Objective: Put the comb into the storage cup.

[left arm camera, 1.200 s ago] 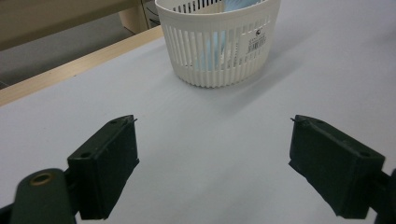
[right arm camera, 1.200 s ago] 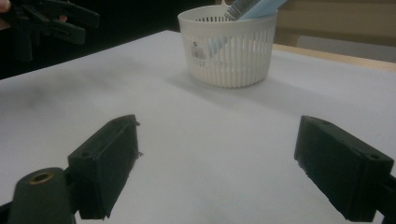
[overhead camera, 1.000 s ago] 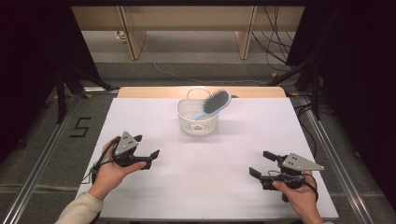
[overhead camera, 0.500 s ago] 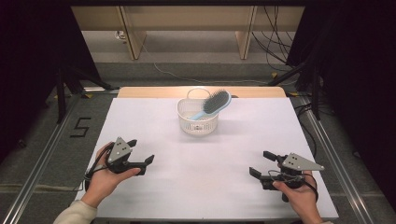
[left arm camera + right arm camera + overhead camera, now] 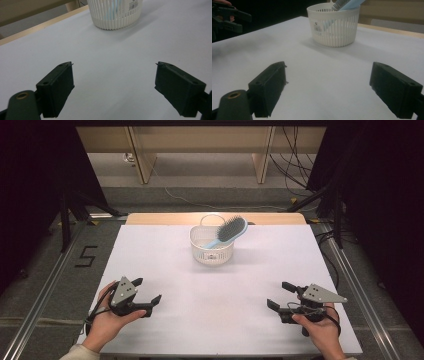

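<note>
High view: the white table [image 5: 220, 320] is a flat, matte sheet with a pale wooden strip along its far edge. The white basket [image 5: 212, 246], round, ribbed and slotted plastic, stands near that far edge, well ahead of both sets of fingers and roughly midway between them. In it leans the hairbrush [image 5: 227, 232]: pale blue handle down inside, dark bristled oval head up over the rim, its long axis tilted up and toward the right side.

The left gripper [image 5: 148, 291] sits low at the near left, black jaws spread wide with nothing between them; the right gripper [image 5: 282, 295] at the near right is likewise wide and empty.

The left gripper view adds the basket's barcode label [image 5: 133, 4] and the blue handle behind the slots. The right gripper view shows the label, the brush head above the rim, and the other gripper off to its left.
</note>
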